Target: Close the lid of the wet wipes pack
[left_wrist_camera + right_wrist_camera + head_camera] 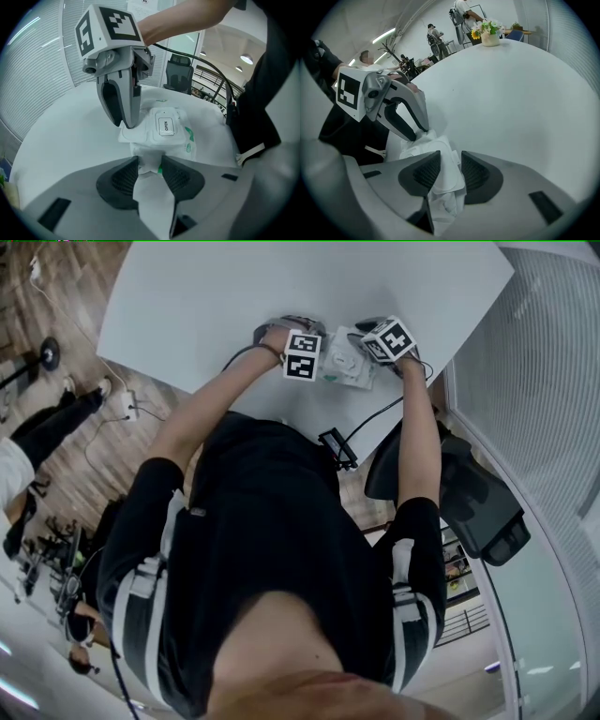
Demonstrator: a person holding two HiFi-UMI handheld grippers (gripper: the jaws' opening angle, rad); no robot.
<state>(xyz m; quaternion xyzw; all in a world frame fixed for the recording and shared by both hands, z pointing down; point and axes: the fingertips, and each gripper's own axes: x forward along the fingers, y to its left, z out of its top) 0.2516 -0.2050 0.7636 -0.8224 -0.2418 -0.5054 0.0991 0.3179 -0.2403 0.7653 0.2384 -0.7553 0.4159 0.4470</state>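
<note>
A white wet wipes pack point(342, 362) lies near the front edge of the white table point(281, 296), between my two grippers. Its lid point(165, 125) lies flat on the pack, with a label reading OPEN on top. My left gripper point(150, 164) is shut on the crumpled near end of the pack point(180, 140). My right gripper point(451, 161) points steeply down at the opposite side. The pack's white edge point(440, 145) lies between its jaws, and I see no firm pinch there. In the left gripper view the right gripper's fingertips point(127, 123) rest at the pack's left corner.
A dark office chair point(469, 493) stands at the table's right, beside a glass wall with blinds point(544, 352). A black cable point(375, 418) runs off the table edge. A vase of flowers point(490, 35) stands at the far side of the table. People stand in the background.
</note>
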